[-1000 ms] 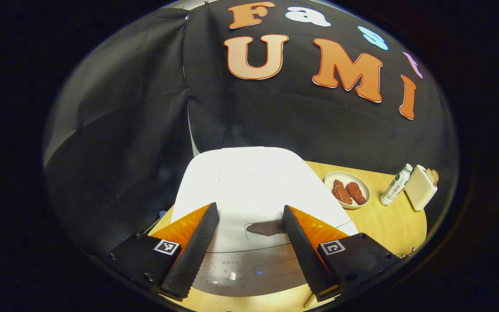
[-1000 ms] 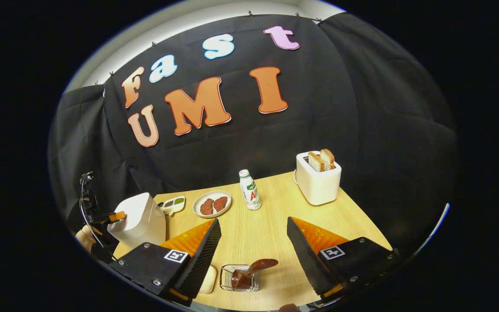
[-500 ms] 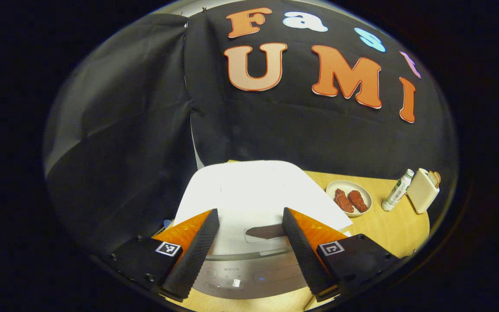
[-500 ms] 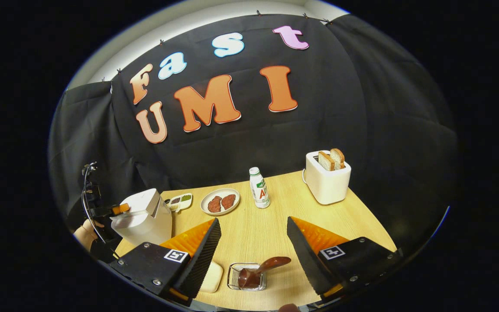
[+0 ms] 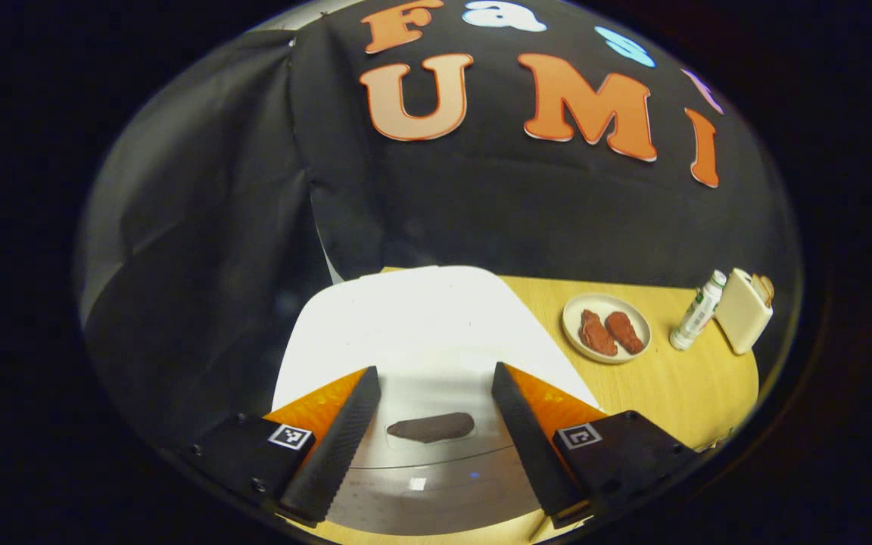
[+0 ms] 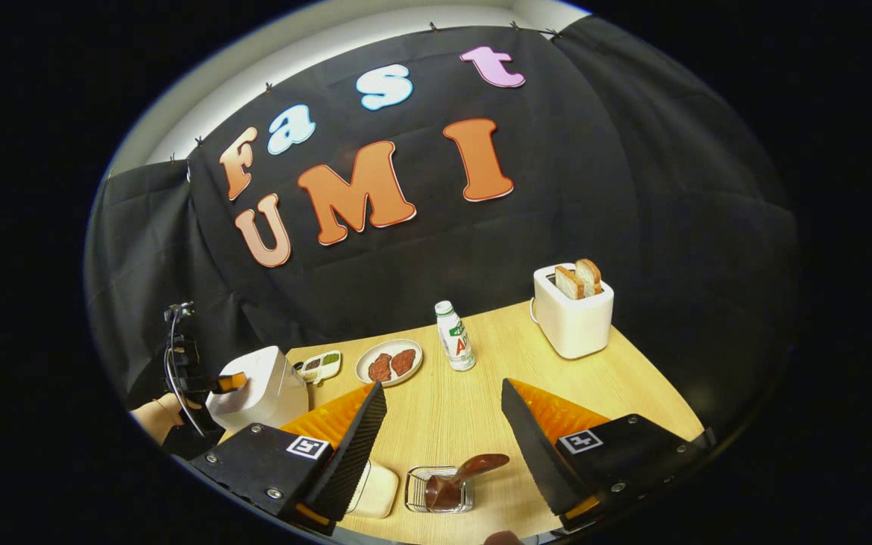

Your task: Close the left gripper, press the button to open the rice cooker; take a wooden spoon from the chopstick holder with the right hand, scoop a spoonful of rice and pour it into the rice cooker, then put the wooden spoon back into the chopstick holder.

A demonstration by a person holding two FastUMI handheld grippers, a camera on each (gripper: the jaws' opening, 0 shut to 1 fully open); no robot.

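2 claws gape; rice cooker (image 5: pixel 413 318) lid has dropped shut.

white rice cooker (image 5: pixel 421 318), brown wooden spoon (image 6: pixel 474 468), light wood-grain table (image 6: pixel 474 386)

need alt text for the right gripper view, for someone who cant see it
The right gripper, open, hangs over a wooden table, above a wire chopstick holder with a wooden spoon in it. Farther back stand a white rice cooker, a plate of meat, a bottle and a toaster.

A black cloth wall (image 6: pixel 572 189) backs a light wooden table (image 6: pixel 481 401), with a pale strip of wall (image 6: pixel 315 42) above.
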